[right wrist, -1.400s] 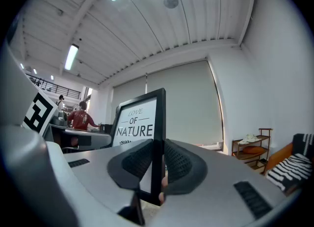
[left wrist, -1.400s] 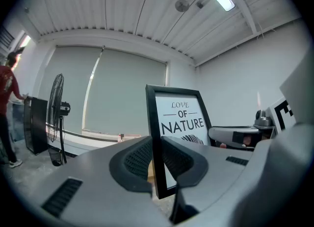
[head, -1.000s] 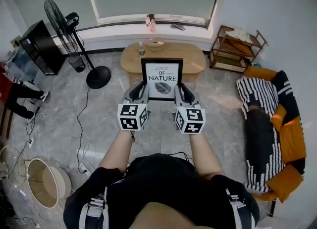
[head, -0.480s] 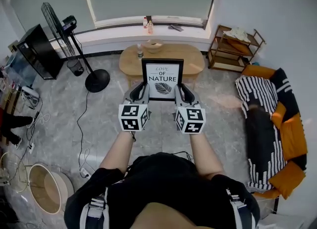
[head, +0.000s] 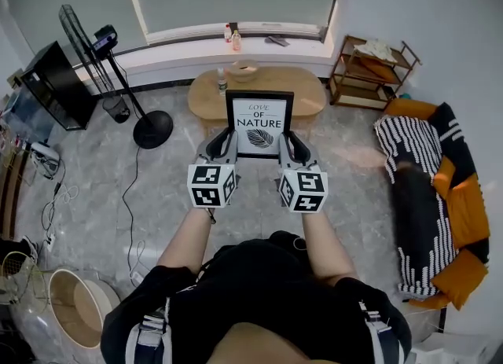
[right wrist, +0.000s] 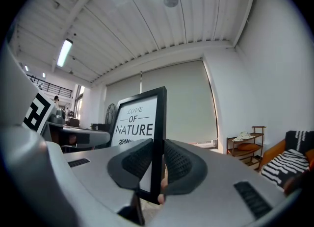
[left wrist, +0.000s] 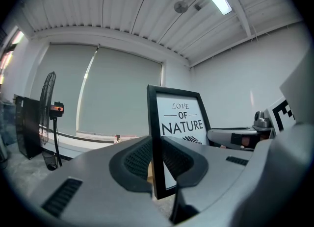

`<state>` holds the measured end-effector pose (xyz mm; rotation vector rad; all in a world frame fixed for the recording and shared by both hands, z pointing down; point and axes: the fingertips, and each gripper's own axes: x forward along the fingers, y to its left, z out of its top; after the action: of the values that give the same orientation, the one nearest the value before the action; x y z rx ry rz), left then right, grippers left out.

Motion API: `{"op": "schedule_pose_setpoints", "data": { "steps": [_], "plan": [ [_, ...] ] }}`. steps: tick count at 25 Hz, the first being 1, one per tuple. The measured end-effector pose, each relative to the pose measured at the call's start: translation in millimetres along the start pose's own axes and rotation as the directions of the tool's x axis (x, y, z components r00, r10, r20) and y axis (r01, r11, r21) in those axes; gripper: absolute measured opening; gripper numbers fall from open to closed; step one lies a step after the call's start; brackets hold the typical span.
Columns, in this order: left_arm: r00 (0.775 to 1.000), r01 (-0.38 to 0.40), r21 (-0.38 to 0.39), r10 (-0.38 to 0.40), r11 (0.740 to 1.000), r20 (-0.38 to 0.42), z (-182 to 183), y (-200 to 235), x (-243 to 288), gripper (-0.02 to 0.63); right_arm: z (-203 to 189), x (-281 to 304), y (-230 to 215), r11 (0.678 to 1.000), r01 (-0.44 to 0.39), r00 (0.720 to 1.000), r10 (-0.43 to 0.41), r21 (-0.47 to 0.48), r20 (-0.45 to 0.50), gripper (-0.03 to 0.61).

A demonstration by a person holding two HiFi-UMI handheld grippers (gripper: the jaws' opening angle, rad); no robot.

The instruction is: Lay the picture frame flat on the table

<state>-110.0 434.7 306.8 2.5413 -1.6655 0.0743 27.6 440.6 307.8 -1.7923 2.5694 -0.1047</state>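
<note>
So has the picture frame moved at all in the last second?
No, not noticeably. The picture frame overlaps the same middle part of the wooden table as a second ago.

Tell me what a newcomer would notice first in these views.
The black picture frame reading LOVE OF NATURE stands out, held upright in mid-air at the centre of the head view. The left gripper is clamped on its left edge and the right gripper on its right edge, with the oval wooden table just beyond. At the right, an orange sofa with a striped throw catches the eye.
</note>
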Motion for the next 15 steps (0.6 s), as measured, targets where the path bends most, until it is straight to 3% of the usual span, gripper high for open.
{"op": "schedule_pose_setpoints", "data": {
  "steps": [7,15],
  "plan": [
    [1.000,0.000,-0.007,0.000,1.000,-0.007,-7.0,22.6,37.8,0.069,-10.3,42.8,-10.8,1.000,0.000,1.000,0.000,0.006,-0.004,0.091],
    [1.000,0.001,-0.001,-0.001,1.000,-0.011,3.7,45.4,132.7,0.069,-5.5,129.1,-60.5,1.000,-0.002,1.000,0.002,0.018,-0.004,0.091]
  ]
}}
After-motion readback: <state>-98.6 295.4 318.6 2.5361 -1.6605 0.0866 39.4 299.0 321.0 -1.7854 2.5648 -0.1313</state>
